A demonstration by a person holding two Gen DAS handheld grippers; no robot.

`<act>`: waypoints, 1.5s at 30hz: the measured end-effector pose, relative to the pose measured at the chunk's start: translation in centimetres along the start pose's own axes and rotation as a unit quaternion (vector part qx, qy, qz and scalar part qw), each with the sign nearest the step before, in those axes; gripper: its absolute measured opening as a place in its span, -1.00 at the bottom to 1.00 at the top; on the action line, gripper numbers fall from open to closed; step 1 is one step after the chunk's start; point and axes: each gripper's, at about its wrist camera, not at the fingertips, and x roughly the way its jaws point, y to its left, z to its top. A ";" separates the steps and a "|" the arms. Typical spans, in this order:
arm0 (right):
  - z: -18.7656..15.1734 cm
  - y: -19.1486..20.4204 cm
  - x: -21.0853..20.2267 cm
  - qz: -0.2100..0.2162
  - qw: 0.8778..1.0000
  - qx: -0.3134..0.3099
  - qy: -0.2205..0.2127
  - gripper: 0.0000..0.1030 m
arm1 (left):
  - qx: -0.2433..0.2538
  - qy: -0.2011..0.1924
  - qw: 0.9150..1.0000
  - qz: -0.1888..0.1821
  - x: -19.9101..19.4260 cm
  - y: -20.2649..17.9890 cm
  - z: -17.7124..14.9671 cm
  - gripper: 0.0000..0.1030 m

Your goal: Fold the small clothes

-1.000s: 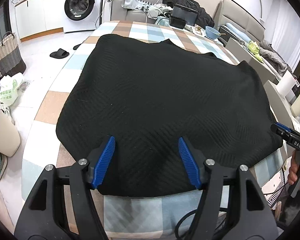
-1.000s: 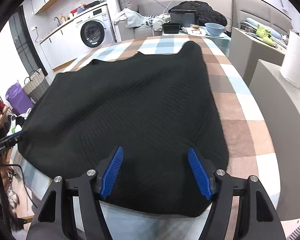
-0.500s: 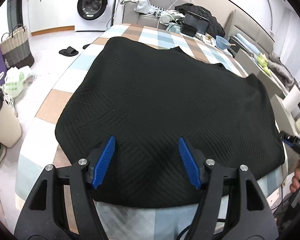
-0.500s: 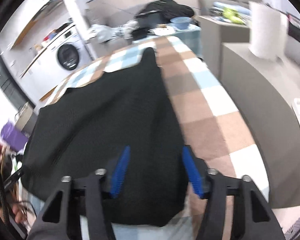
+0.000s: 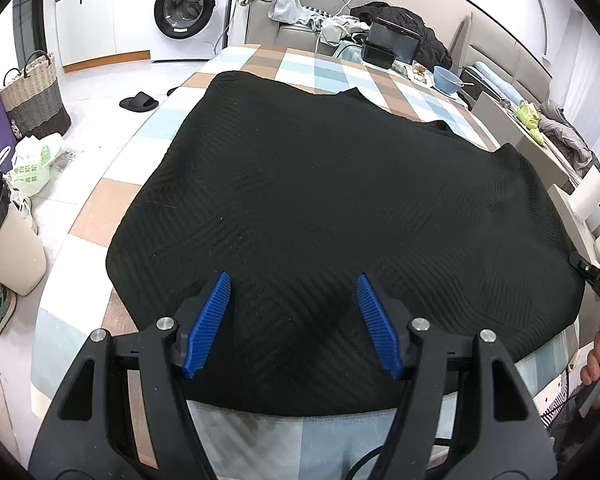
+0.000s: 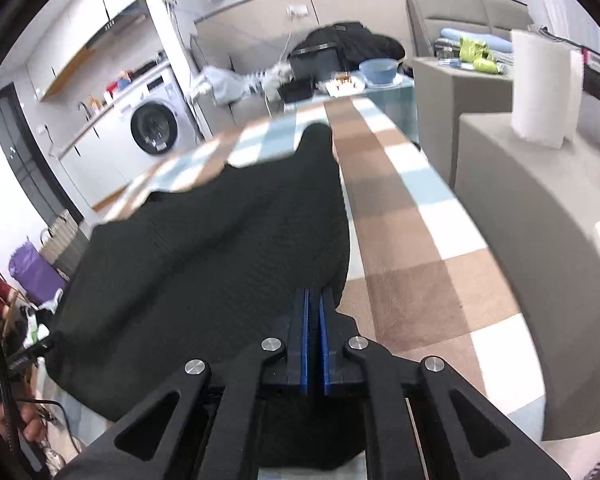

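A black knitted garment (image 5: pixel 340 208) lies spread over the checked table (image 5: pixel 300 64). My left gripper (image 5: pixel 294 284) is open, its blue pads above the garment's near edge, holding nothing. My right gripper (image 6: pixel 314 300) is shut on the garment's near right edge (image 6: pixel 332 288), and the cloth (image 6: pixel 220 248) rises in folds toward it. The right gripper's body also shows at the right edge of the left wrist view (image 5: pixel 596 280).
A washing machine (image 5: pixel 184 8) stands at the back left. A black box (image 5: pixel 392 44) and a blue bowl (image 5: pixel 446 78) sit at the table's far end. A grey cabinet with a paper roll (image 6: pixel 540 88) stands right of the table. Bins and bags (image 5: pixel 8 236) line the floor at left.
My right gripper moved to the garment's right edge and closed on it, and the cloth has lifted into folds. My left gripper stayed open over the near edge.
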 end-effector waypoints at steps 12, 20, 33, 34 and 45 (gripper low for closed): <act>1.6 1.8 0.4 -0.020 0.998 -0.061 0.009 -0.49 | -0.014 -0.003 1.000 0.004 -0.4 0.9 -0.2 0.23; 6.0 3.5 5.3 -0.024 0.994 -0.103 0.031 -0.18 | -0.026 -0.007 0.999 0.018 -0.1 1.3 -0.3 0.23; 7.2 -1.0 8.4 -0.042 0.997 -0.050 0.048 -0.14 | -0.022 -0.021 0.999 0.015 0.9 1.0 1.0 0.26; 7.2 -0.6 7.7 -0.038 0.997 -0.053 0.037 -0.13 | -0.019 -0.023 1.000 0.011 1.0 0.8 1.2 0.26; 5.1 5.8 8.0 0.033 0.992 -0.101 0.068 0.19 | 0.026 -0.017 1.000 0.000 1.9 -2.1 1.3 0.29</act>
